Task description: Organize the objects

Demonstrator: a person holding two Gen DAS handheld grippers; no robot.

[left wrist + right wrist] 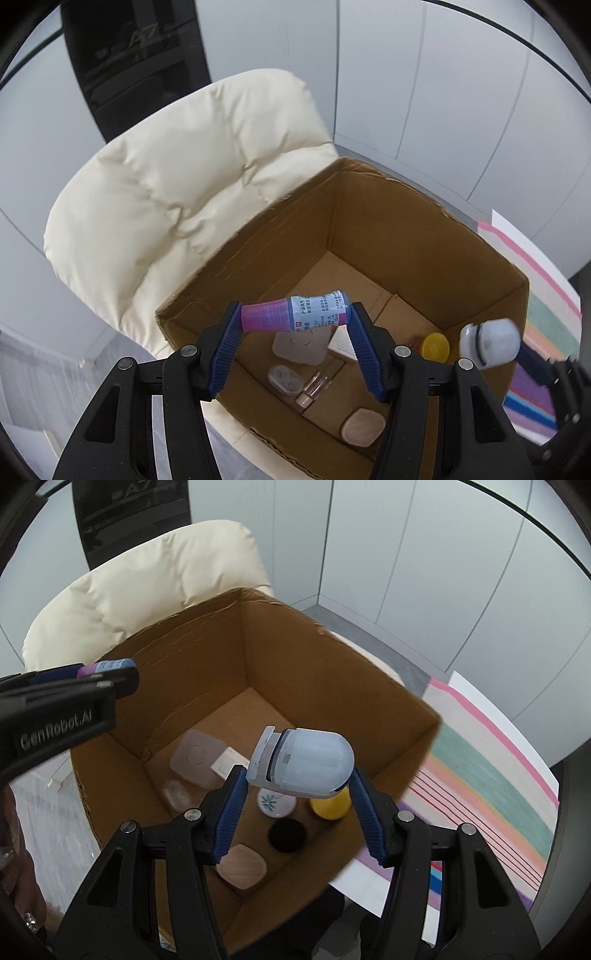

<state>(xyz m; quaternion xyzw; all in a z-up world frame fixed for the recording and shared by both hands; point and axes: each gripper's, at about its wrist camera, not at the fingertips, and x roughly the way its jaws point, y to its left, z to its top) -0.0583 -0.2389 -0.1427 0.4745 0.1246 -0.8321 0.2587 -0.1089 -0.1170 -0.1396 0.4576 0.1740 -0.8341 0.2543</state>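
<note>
Left gripper (295, 325) clamps pink-and-blue labelled plastic bottle (295, 312) endwise; right gripper (299, 794) grasps pale blue-white plastic eyelash curler (301, 762); both hover over open brown cardboard box (369, 229); step: carry-to-drop; next: lower, release clear of yellow cap (330, 806) at 4 o'clock.

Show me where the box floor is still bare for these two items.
Bare floor lies toward the far corner of the cardboard box, beyond the translucent container. The near half is crowded: yellow cap, black lid, tan case, contact lens case.
</note>
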